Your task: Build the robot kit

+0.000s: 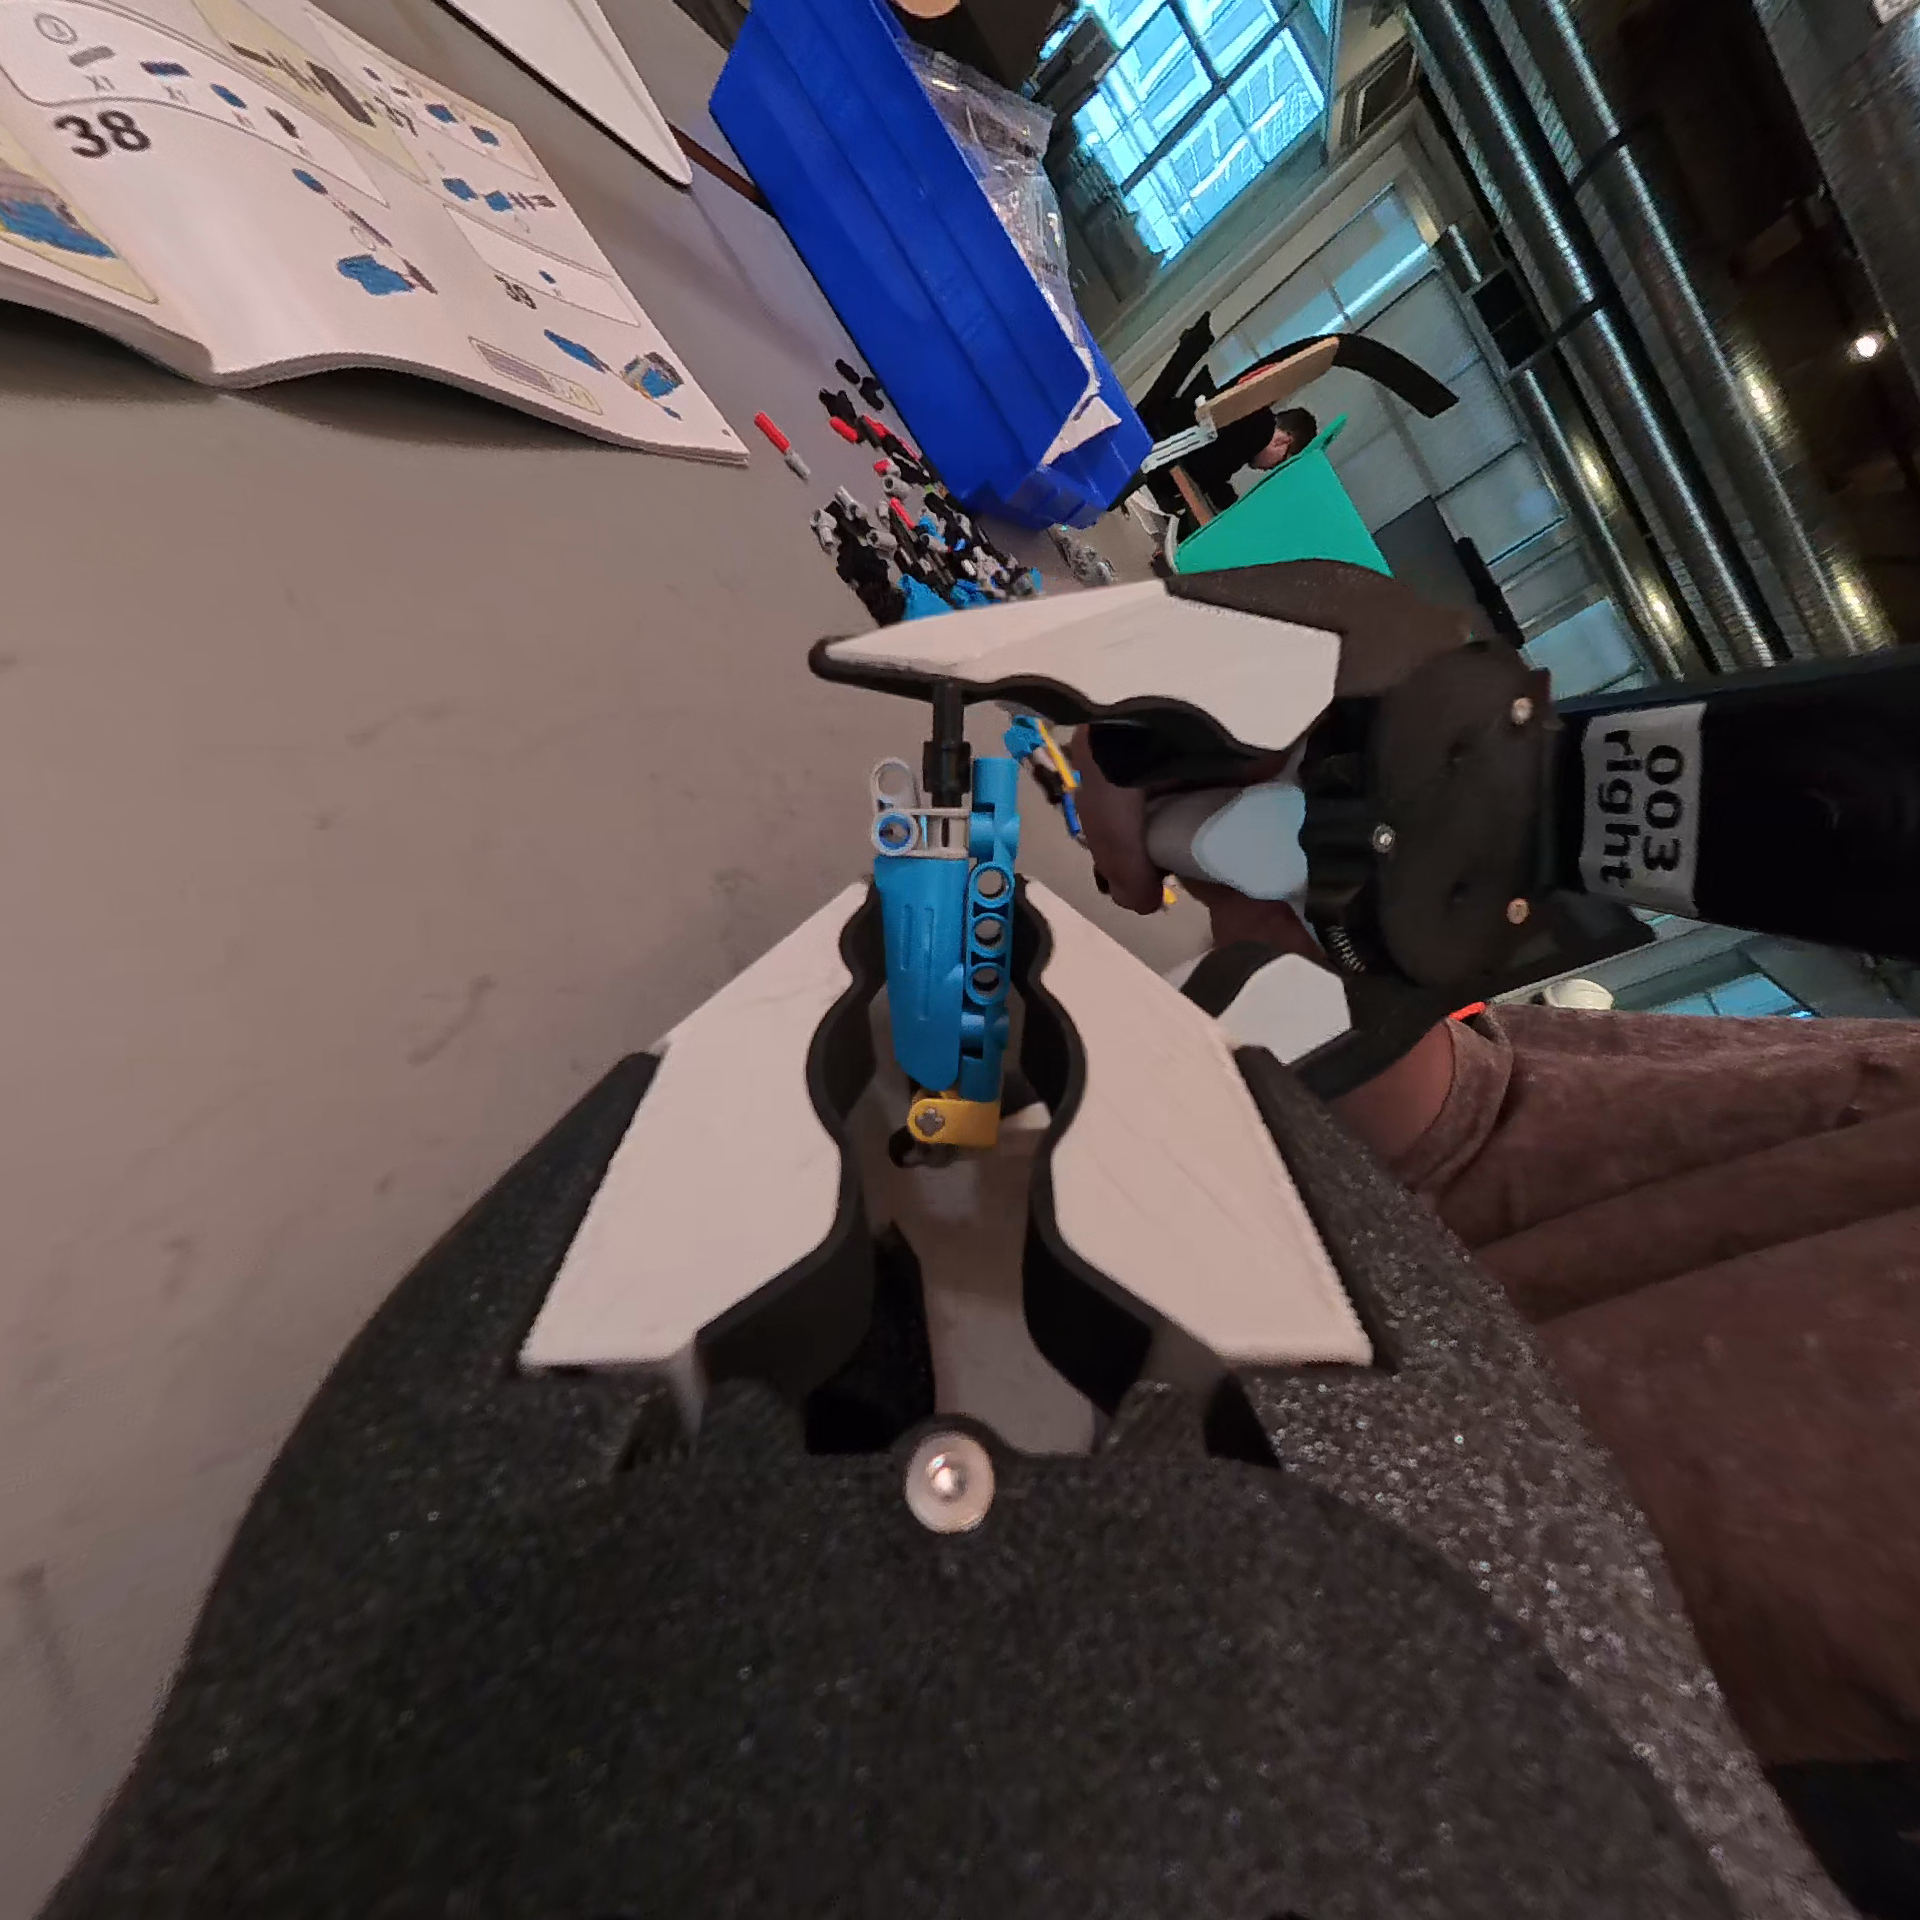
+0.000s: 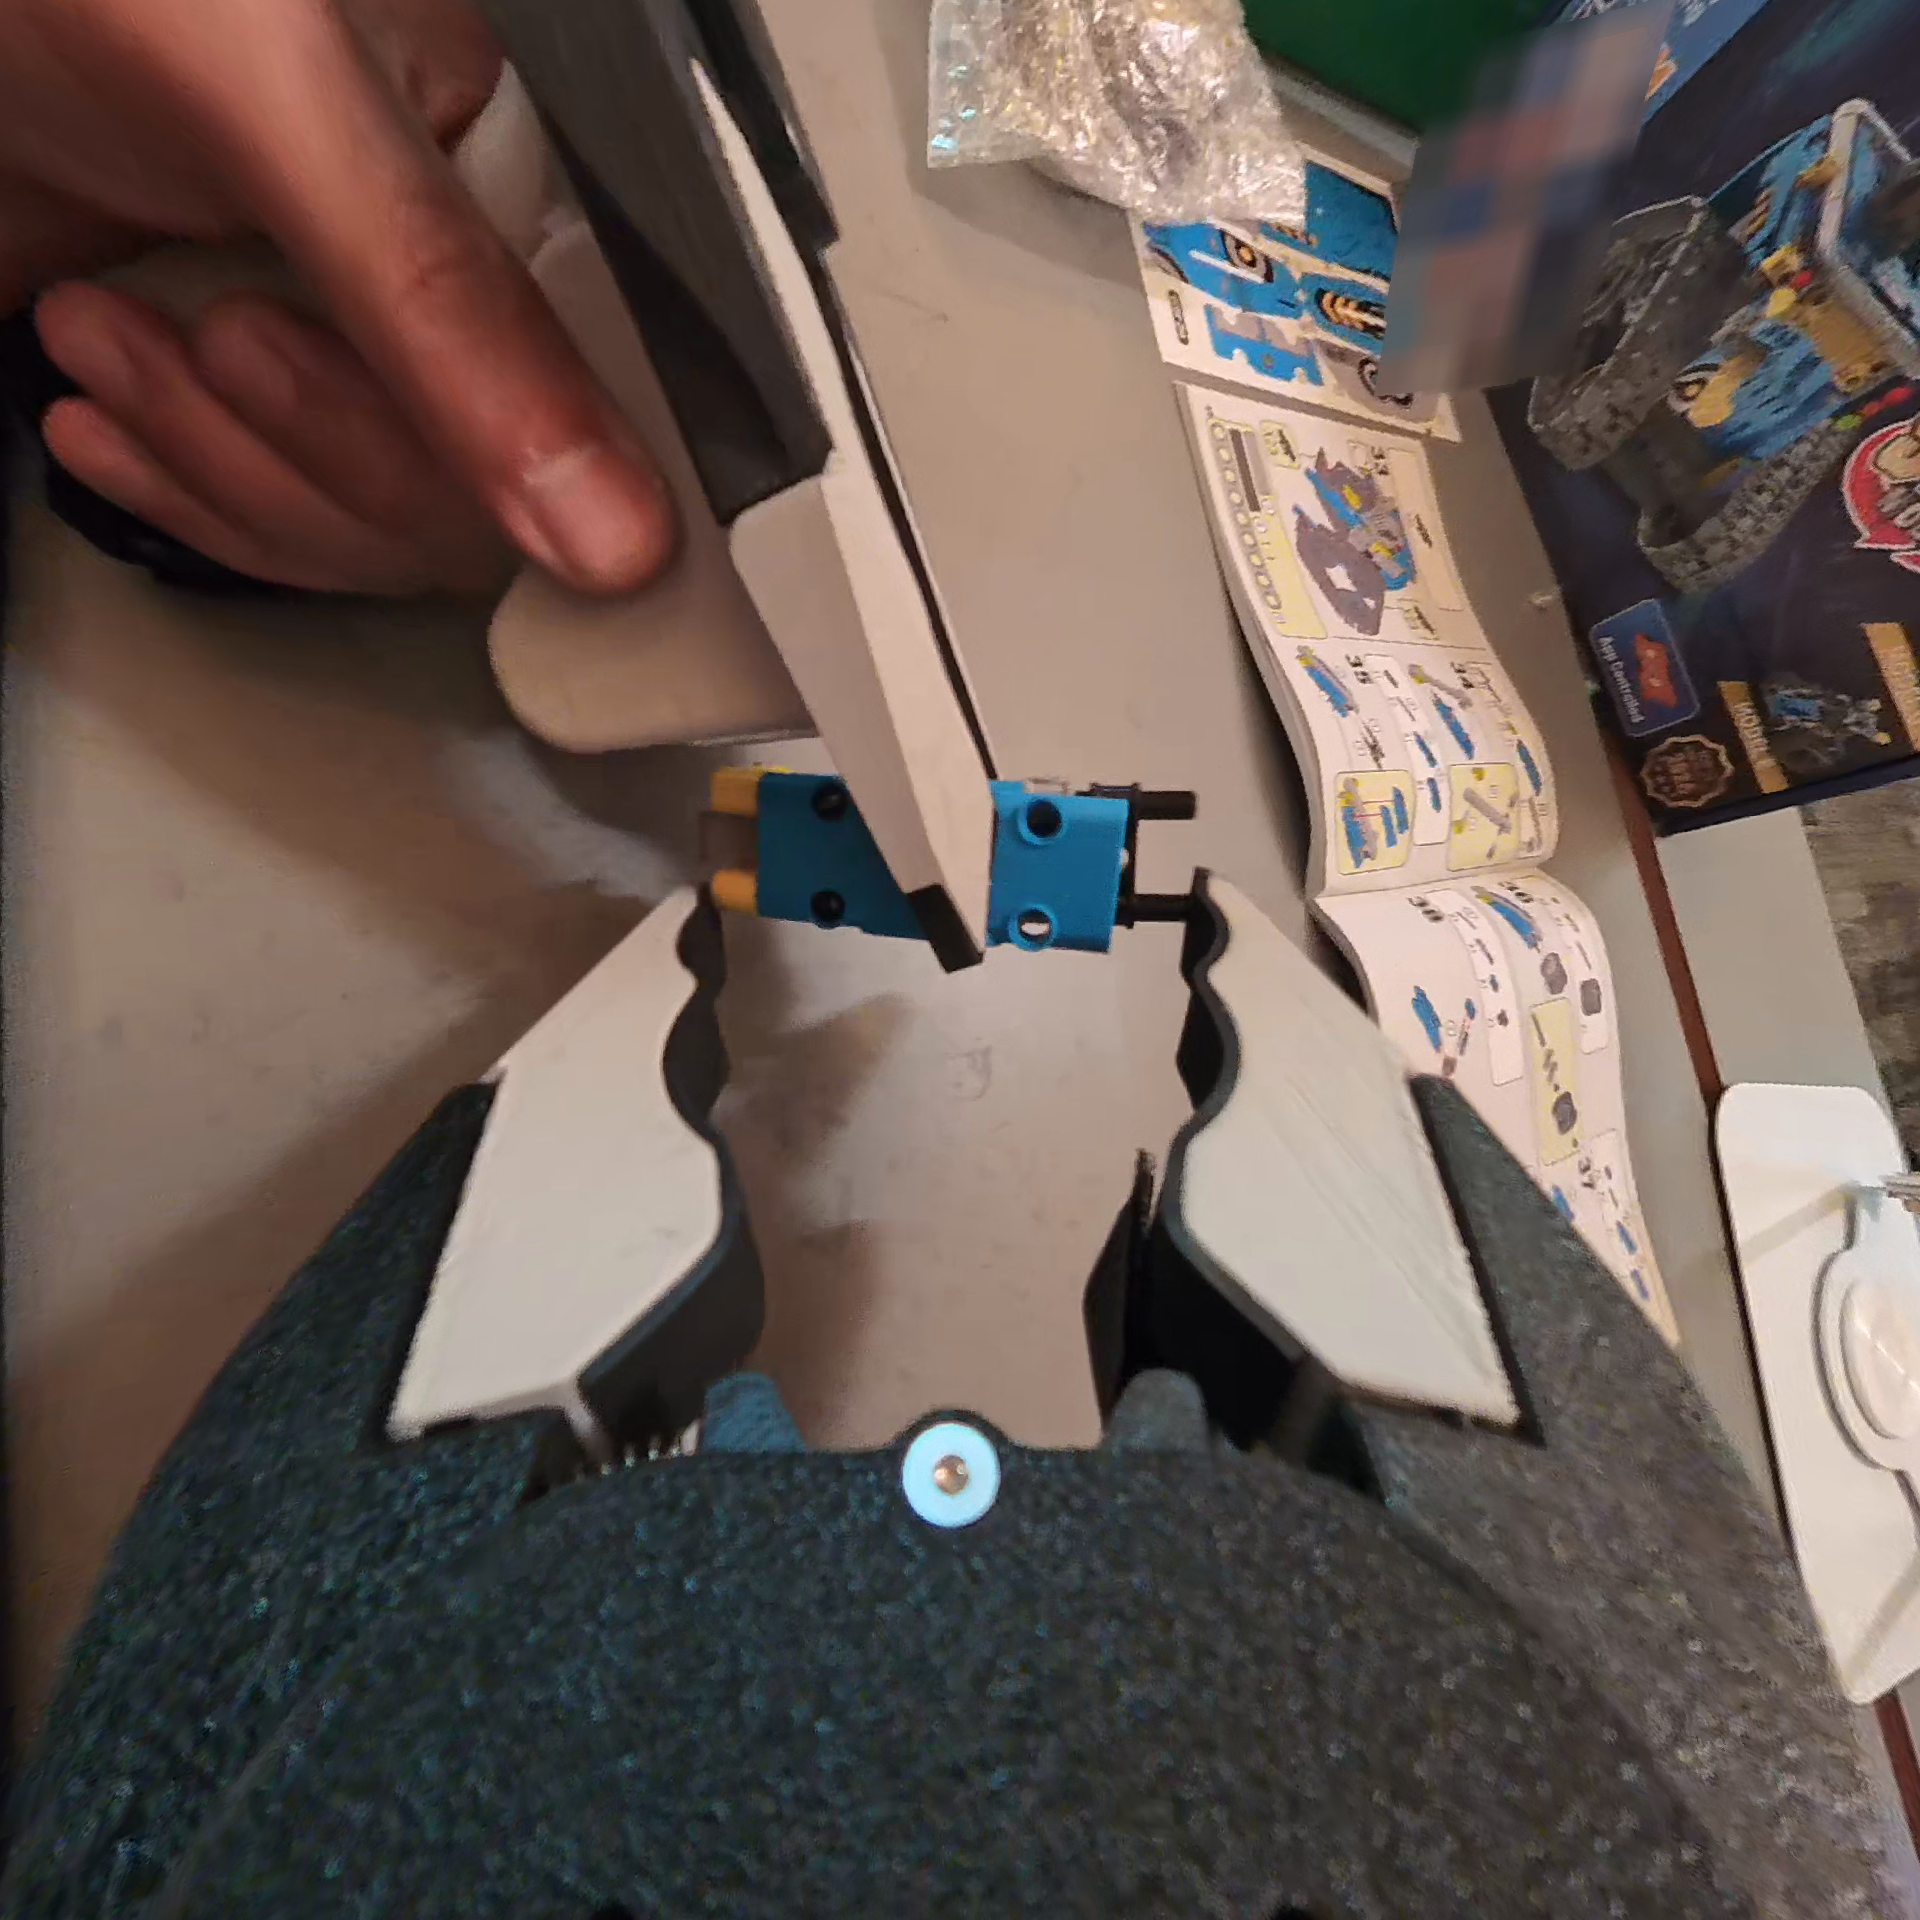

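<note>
My left gripper (image 1: pixel 945 904) is shut on a blue brick assembly (image 1: pixel 935 966) with a yellow piece at its near end and a grey piece and black pins at its far end. In the right wrist view the left gripper (image 2: pixel 951 940) comes in from the upper left, held by a hand (image 2: pixel 364 364), and grips the same assembly (image 2: pixel 1049 868) across its middle. My right gripper (image 2: pixel 951 899) is open, with its jaws on either side of the assembly's length. Its right fingertip (image 2: pixel 1210 914) touches the lower black pin (image 2: pixel 1158 899). The right gripper (image 1: pixel 1091 649) also shows above the assembly.
An open instruction booklet (image 1: pixel 312 260) (image 2: pixel 1403 675) lies on the grey table (image 1: pixel 312 831). A blue bin (image 1: pixel 914 260) and a pile of loose small parts (image 1: pixel 904 530) sit beyond. A toy box (image 2: pixel 1766 468), a sticker sheet (image 2: pixel 1268 281), a plastic bag (image 2: pixel 1091 94) and a white board (image 2: pixel 1829 1351) lie to the right. The tips of both grippers are at nearly the same place.
</note>
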### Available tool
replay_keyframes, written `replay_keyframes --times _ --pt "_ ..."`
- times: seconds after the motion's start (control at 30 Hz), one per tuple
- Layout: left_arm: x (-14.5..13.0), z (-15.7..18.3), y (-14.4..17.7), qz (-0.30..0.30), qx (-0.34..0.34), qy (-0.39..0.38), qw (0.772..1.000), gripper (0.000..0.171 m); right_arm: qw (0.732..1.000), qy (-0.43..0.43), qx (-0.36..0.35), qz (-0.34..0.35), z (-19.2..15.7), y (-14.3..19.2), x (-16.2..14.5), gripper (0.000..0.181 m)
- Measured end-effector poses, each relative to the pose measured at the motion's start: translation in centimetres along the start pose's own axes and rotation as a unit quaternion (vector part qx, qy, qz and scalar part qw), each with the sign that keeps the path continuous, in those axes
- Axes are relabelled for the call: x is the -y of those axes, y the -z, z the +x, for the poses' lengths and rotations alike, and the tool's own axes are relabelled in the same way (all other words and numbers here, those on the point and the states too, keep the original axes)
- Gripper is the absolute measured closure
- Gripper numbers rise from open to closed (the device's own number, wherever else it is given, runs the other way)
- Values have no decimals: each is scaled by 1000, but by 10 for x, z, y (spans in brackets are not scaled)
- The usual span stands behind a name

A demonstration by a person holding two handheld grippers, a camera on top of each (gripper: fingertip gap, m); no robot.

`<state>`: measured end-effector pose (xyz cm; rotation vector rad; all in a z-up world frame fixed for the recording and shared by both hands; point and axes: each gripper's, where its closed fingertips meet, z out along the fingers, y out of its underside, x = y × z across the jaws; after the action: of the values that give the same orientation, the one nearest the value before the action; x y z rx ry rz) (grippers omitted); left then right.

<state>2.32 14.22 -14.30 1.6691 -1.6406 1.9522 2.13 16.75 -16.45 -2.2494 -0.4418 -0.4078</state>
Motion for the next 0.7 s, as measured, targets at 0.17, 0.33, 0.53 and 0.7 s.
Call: replay_keyframes --times 0.17,0.33,0.53,0.7 --pt "1 1 1 4 -2 0 1000 150 1000 17 -10 -6 2 1 2 95" --pt "1 -1 3 7 3 3 1000 151 1000 10 -16 -12 1 -1 2 98" --pt "-2 -1 2 -4 5 -1 1000 152 1000 5 8 3 -5 0 2 102" --pt "0 -4 3 5 17 -1 1000 152 1000 -20 16 6 -7 -4 2 102"
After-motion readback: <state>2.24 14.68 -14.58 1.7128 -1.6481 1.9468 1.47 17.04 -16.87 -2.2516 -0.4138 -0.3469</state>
